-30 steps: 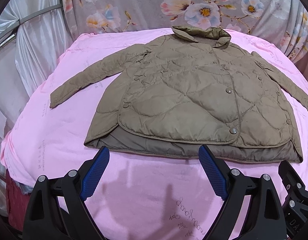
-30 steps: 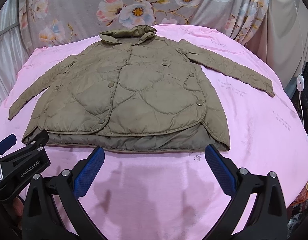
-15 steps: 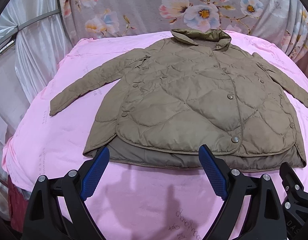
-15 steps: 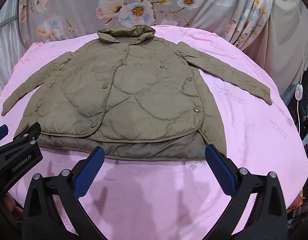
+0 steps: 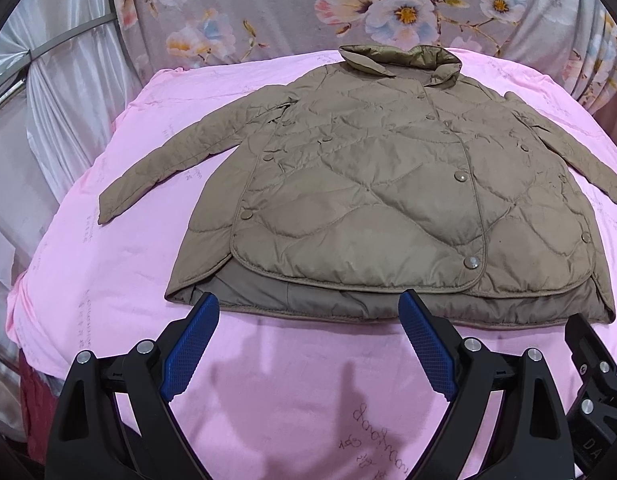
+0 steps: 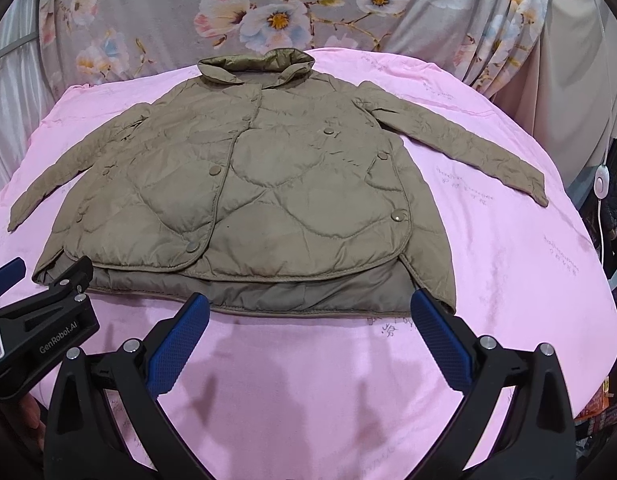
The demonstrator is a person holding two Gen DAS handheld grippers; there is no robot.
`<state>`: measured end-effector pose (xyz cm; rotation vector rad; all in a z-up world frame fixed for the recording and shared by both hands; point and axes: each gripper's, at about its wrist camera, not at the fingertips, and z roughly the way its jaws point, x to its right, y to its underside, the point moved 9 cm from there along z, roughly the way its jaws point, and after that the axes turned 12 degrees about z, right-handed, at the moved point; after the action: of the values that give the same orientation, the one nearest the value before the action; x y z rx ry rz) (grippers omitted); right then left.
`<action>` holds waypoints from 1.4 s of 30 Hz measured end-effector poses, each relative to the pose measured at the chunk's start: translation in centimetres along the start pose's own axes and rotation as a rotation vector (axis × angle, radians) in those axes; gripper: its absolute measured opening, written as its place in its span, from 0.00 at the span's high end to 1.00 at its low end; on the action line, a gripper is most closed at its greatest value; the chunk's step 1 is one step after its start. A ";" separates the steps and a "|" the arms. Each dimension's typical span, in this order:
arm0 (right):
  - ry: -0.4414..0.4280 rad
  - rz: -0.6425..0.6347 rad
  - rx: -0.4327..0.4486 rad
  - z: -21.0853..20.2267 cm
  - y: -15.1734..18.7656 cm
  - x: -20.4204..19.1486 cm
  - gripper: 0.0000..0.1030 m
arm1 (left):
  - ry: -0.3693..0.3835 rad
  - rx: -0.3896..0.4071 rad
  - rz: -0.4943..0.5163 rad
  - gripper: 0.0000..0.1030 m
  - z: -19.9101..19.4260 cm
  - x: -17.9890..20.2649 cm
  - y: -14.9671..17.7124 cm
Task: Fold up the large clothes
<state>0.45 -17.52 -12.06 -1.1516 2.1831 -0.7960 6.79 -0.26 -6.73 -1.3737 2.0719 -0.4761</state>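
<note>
Jacket (image 5: 388, 184): olive quilted, laid flat and front up on the pink sheet (image 5: 108, 264), collar at the far end, hem toward the cameras, both sleeves spread out to the sides
Front: snapped shut, the rounded front panel ending short of the longer back hem (a band of smooth lining shows below it)
Left gripper (image 5: 308, 340): jaws wide, nothing between them; the blue pads' tips reach the near hem, the left pad (image 5: 190, 344) by the jacket's left hem corner, the right pad about mid-hem; whether they touch the cloth cannot be told
Right gripper (image 6: 308, 340): jaws wide and empty too, tips at the hem's edge; its right pad (image 6: 440, 340) sits just by the right hem corner, the left pad near mid-hem
Between the grippers: they sit side by side along the hem, the left one's body showing at the left edge of the right wrist view
Backdrop: floral cloth (image 6: 268, 12) hanging behind the sheet, pale curtain to the left
</note>
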 end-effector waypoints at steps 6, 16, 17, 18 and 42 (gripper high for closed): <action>-0.003 0.018 0.008 0.3 0.0 0.3 0.04 | -0.004 0.004 0.005 0.14 -0.1 -0.1 0.2; -0.003 0.015 -0.004 0.7 0.2 -0.2 0.04 | 0.002 -0.010 -0.004 0.14 0.5 -0.7 0.7; -0.006 0.015 -0.006 0.7 0.2 -0.3 0.04 | 0.003 -0.012 -0.006 0.13 0.6 -0.7 0.7; -0.009 0.015 -0.009 0.8 0.3 -0.3 0.04 | 0.003 -0.012 -0.006 0.13 0.7 -0.8 0.8; -0.054 0.386 0.202 3.7 -11.2 14.9 0.04 | -0.006 0.039 -0.061 0.13 3.0 -3.5 -3.4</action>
<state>1.71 -36.34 -9.43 -0.6188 2.1288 -0.7800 12.12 1.68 -5.94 -1.4171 2.0095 -0.5348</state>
